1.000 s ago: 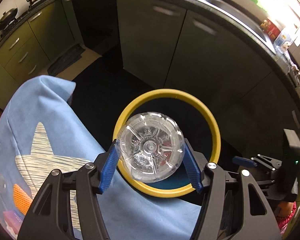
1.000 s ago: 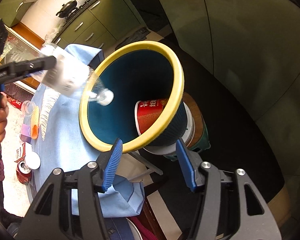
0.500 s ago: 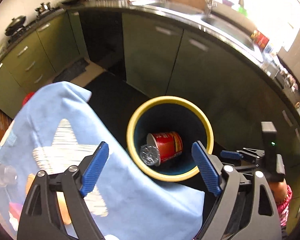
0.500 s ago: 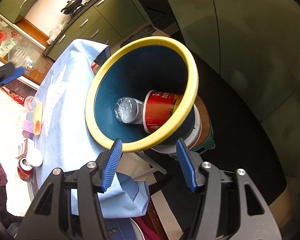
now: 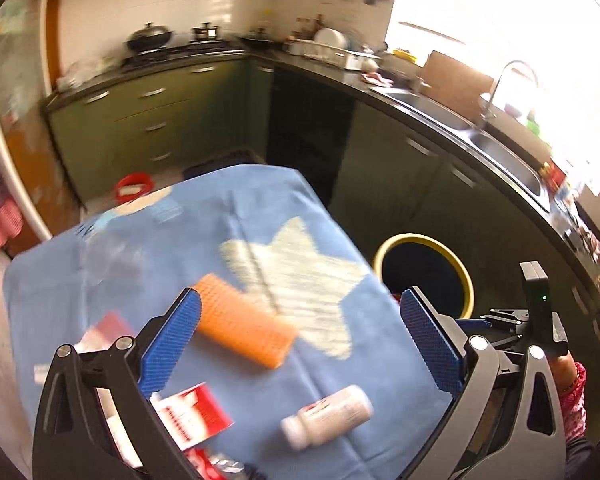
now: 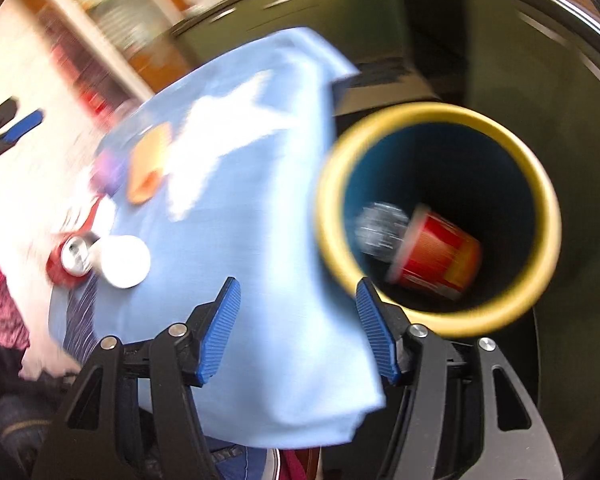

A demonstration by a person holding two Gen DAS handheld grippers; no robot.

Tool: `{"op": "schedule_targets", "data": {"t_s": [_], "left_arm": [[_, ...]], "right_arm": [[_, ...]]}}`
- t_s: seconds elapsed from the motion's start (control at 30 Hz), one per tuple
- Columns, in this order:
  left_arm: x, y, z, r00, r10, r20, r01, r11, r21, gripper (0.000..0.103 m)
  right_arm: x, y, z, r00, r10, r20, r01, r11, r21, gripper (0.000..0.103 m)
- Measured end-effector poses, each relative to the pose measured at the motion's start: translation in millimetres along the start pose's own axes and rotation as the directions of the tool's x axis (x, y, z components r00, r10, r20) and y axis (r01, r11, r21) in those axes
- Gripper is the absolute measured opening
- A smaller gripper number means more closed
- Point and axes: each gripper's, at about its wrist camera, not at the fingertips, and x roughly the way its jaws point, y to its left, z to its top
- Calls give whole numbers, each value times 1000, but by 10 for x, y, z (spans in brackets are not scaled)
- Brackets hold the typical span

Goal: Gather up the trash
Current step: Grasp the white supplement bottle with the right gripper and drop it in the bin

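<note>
Hovering over the cloth, bin at its edge

Looking across a kitchen, we see green cabinets (image 5: 148, 120) and a dark counter with a sink (image 5: 452, 116) curving round a surface under a blue cloth (image 5: 260, 216) with a pale star. Our left gripper (image 5: 300, 340) is opening, fingers very wide with nothing between them, above an orange ridged roll (image 5: 244, 326) near the cloth's middle. A white bottle (image 5: 326, 416) and a red-and-white packet (image 5: 192, 412) lie near the cloth's near edge. Our right gripper (image 6: 298, 332) is opening too, about half wide and empty, over the cloth's near corner. Just off that edge stands the yellow-rimmed bin (image 6: 540, 184), holding a red cup (image 6: 440, 256) and a clear bottle (image 6: 380, 226). A red can (image 6: 70, 260) and a white lid (image 6: 124, 256) sit by the left edge. Dark floor lies open between bin and cabinets.
</note>
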Motion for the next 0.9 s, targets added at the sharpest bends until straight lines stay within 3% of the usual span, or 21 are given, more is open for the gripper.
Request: {"op": "schedule_targets", "data": {"t_s": [0.13,0.23,0.4,0.53,0.63,0.9], "left_arm": [[-263,427,-366,998,56,32,-54,996,-75,98],[-407,744,-650,995,88,41,-82,986,-148,98],[-559,1101,-1010,993,109,41,-97,969,-227,98],[-649,1196,-1213,987,154,41,-141,964,-226,98],[-667,1210,-1309,990,139,36,-127,964,-234,98],[-635,1277,-1438,993,114,18,-105,955,-279,98]], "right_arm": [[165,560,151,997,54,-57,-64,978,-199,59],[260,992,186,993,73,-96,-102,932,-348,62],[429,1575,198,984,71,-165,-151,821,-551,63],[649,1819,207,975,40,-217,-172,755,-632,66],[801,1925,198,969,1,-247,-173,715,-677,67],[997,2031,179,956,-23,-293,-200,680,-705,65]]}}
